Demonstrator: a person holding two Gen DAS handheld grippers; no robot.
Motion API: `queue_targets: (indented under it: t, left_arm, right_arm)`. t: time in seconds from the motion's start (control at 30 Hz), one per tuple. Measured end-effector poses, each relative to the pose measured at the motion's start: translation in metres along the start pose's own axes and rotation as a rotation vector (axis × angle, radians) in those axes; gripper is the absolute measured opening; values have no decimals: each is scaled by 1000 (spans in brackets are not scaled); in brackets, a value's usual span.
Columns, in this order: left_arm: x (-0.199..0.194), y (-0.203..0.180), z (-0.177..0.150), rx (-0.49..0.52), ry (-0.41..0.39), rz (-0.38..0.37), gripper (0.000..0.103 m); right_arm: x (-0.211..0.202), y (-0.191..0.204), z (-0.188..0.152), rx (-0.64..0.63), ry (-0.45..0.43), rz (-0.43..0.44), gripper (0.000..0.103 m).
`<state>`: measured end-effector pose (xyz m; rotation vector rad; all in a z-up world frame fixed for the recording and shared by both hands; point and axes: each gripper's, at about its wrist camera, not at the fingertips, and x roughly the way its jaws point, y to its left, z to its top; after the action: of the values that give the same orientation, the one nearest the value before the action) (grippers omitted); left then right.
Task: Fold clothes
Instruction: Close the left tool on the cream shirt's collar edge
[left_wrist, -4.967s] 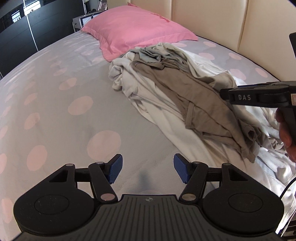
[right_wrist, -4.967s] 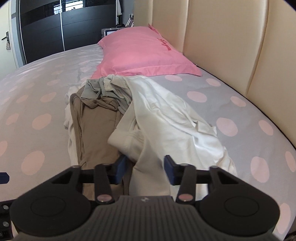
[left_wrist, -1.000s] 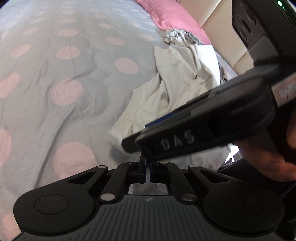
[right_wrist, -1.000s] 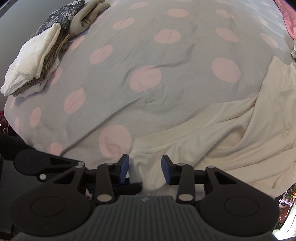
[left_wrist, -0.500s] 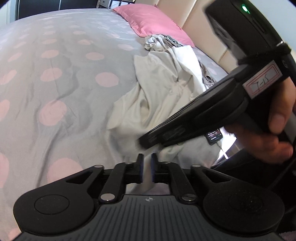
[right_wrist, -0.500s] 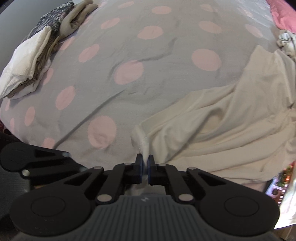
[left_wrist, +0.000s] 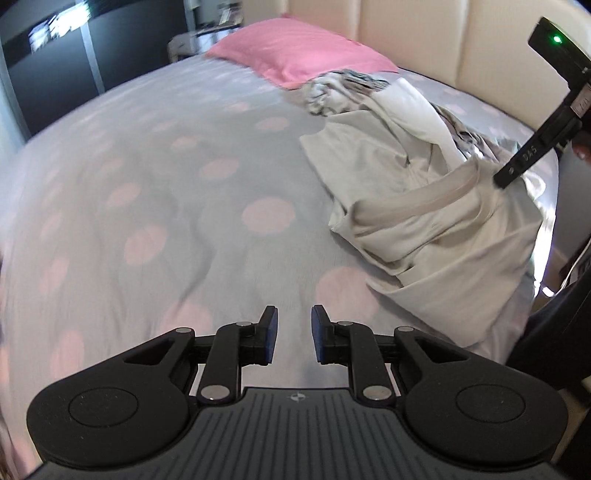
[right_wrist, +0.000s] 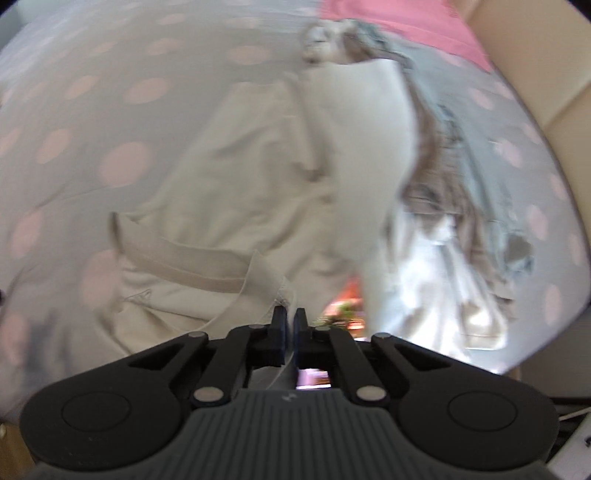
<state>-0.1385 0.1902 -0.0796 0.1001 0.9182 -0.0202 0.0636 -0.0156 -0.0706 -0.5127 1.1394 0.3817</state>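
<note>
Right gripper (right_wrist: 289, 332): jaws clamped on an edge of the cream cotton garment (left_wrist: 436, 236), near its wide ribbed band (right_wrist: 192, 264). The cloth is lifted off the bed there and hangs taut toward the jaws. My read is that it is held by the hem to pull it clear of the pile and spread it for folding.

Left gripper (left_wrist: 290, 334): jaws apart, nothing between them. It hovers over bare grey sheet with pink dots (left_wrist: 155, 206), well left of the garment, probably free to take a second corner.

The garment lies bunched at the right edge of the bed, partly draped over the side and not flat. I see no fold lines that I can confirm.

Behind it is a crumpled pile of grey and taupe clothes (left_wrist: 343, 86), touching the pink pillow (left_wrist: 295, 59) by the cream padded headboard (left_wrist: 424, 33). The right wrist view is motion-blurred, so detail there is poor.

No containers in view: no basket, no drawer. Clothes sit straight on the bed.
</note>
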Motion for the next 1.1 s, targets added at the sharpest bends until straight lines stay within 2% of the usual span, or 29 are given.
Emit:
queue_targets:
  t: [0.07, 0.17, 0.37, 0.4, 0.47, 0.5, 0.67, 0.77, 0.93, 1.07, 1.1]
  left_arm:
    - [14, -10, 12, 80, -10, -6, 17]
    - [36, -25, 29, 199, -24, -15, 17]
    - [80, -54, 64, 439, -53, -33, 18]
    - [87, -59, 69, 478, -58, -36, 20]
    - [102, -66, 78, 547, -64, -52, 34]
    - [109, -67, 81, 577, -66, -65, 46]
    - [138, -72, 91, 711, -58, -117, 47]
    - [152, -75, 95, 760, -24, -145, 45]
    - [164, -83, 93, 778, 23, -183, 24]
    - [166, -86, 93, 712, 53, -161, 17]
    - [165, -87, 93, 690, 58, -156, 11]
  right_arm:
    - [7, -7, -3, -9, -14, -82, 4]
    - [16, -25, -6, 4, -23, -136, 4]
    - [26, -48, -13, 70, -2, -113, 4]
    - [27, -49, -14, 72, -3, -109, 4]
    - [27, -49, -14, 75, -7, -102, 4]
    - [27, -50, -14, 78, -10, -99, 4]
    - [27, -48, -8, 64, -30, -84, 4]
    - [27, -45, -5, 47, -37, -80, 5]
    - [24, -50, -2, 62, -55, -66, 4]
    - [19, -53, -2, 79, -77, -58, 4]
    - [18, -53, -2, 82, -83, -57, 4]
